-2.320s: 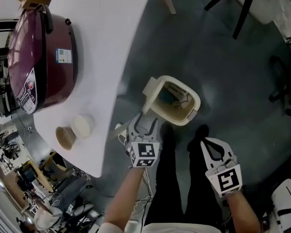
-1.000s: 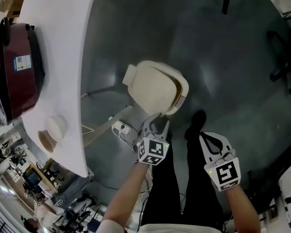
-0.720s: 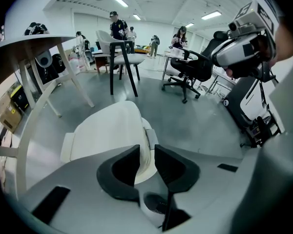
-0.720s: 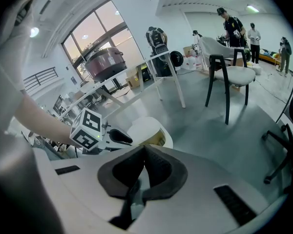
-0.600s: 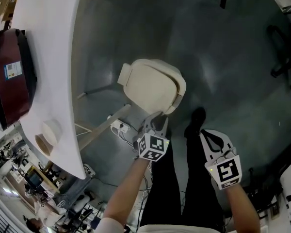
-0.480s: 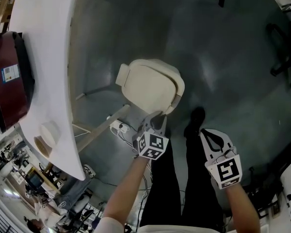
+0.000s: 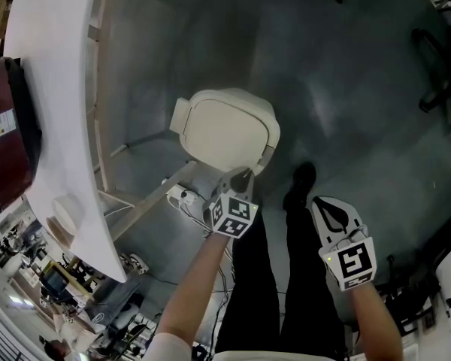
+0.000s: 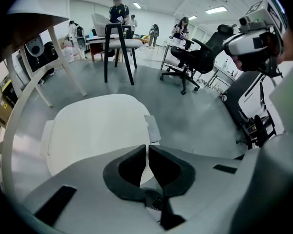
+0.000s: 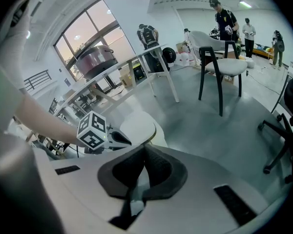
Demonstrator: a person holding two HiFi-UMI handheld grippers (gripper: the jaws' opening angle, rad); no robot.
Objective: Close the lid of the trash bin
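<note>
The trash bin [image 7: 268, 150] stands on the floor [image 7: 346, 89] at frame centre, its lid [image 7: 225, 126] lying flat. The left tongs [image 7: 242, 175] hover at the lid's lower edge, placed as if to press it home. They have just been closing and are now nearly together on nothing. The right tongs [image 7: 323, 204] sit idle at lower right, pressed together and empty.

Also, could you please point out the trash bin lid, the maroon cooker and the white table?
trash bin lid [image 7: 227, 130]: head view, middle of its closed top.
maroon cooker [image 7: 13, 138]: head view, its dark red side.
white table [image 7: 56, 89]: head view, bare tabletop.
</note>
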